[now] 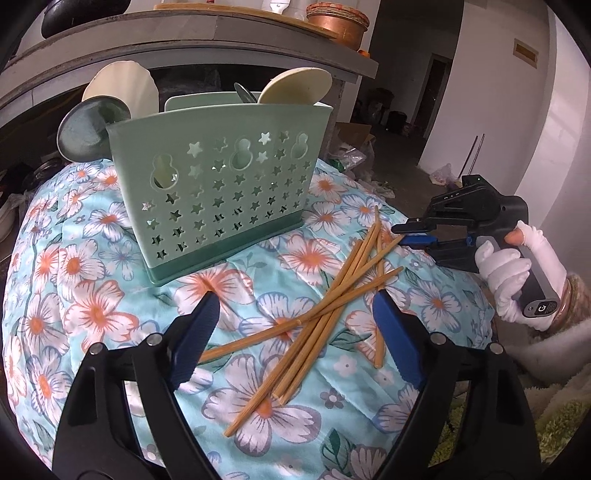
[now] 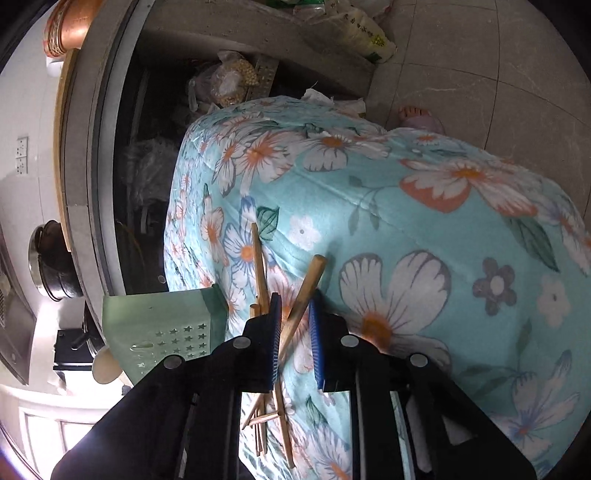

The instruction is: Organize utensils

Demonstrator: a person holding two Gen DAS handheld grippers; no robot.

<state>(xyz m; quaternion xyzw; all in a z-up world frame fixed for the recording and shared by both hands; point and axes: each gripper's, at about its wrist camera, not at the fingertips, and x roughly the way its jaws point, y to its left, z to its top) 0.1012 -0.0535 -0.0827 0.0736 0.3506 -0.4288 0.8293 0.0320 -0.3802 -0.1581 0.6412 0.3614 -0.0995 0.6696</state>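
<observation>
A green star-cut utensil caddy (image 1: 221, 184) stands on the floral cloth (image 1: 92, 258) and holds pale plates, a spoon and a metal ladle (image 1: 88, 129). Several wooden chopsticks (image 1: 314, 317) lie crossed in front of it. My left gripper (image 1: 295, 321) hovers open over the pile with nothing held. My right gripper (image 1: 410, 232), held by a white-gloved hand (image 1: 517, 280), sits at the far tip of the pile. In the right wrist view the right gripper (image 2: 295, 295) has its blue pads narrowed on one chopstick (image 2: 308, 278) that runs slantwise between them. The caddy (image 2: 159, 325) is to its left.
A grey counter (image 1: 221, 40) with a copper pot (image 1: 338, 22) rises behind the caddy. Bags and clutter fill the dark space under it (image 2: 229, 81). Past the cloth's edge there is tiled floor and a person's foot (image 2: 417, 114). More chopsticks (image 2: 273, 417) lie under the right gripper.
</observation>
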